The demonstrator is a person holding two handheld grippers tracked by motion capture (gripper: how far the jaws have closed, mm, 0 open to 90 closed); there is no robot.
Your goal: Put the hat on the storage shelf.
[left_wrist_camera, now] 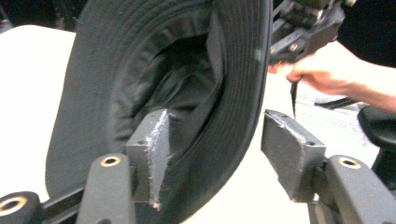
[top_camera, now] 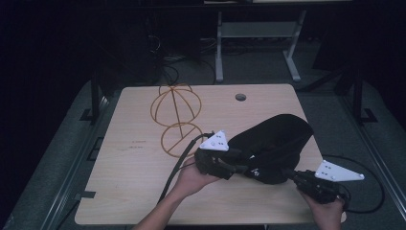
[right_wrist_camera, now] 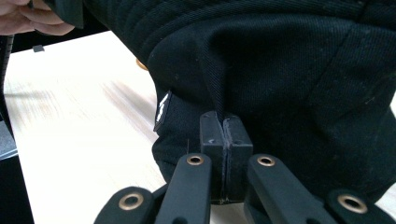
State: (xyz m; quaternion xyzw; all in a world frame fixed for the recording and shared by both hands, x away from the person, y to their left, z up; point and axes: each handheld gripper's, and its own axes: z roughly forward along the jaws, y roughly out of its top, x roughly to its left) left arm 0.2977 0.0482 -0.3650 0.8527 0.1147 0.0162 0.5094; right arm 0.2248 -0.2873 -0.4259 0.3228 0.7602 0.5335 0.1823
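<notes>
A black bucket hat (top_camera: 277,139) lies on its side at the right of the wooden table (top_camera: 143,191). My left gripper (top_camera: 241,168) reaches into it from the left. In the left gripper view my left gripper (left_wrist_camera: 219,154) stands open, with the hat's brim (left_wrist_camera: 243,93) passing between the pads; one pad (left_wrist_camera: 149,149) sits inside the hat against the fabric, the other pad (left_wrist_camera: 289,149) is apart from it. My right gripper (top_camera: 288,174) comes from the front right. In the right gripper view it (right_wrist_camera: 225,135) is shut on a fold of the hat's crown (right_wrist_camera: 289,70).
An orange wire hat stand (top_camera: 176,115) lies on the table behind my left hand. A round cable hole (top_camera: 241,97) is near the far edge. Cables trail off both grippers, one looping past the table's right edge (top_camera: 378,191). A grey desk frame (top_camera: 258,33) stands beyond.
</notes>
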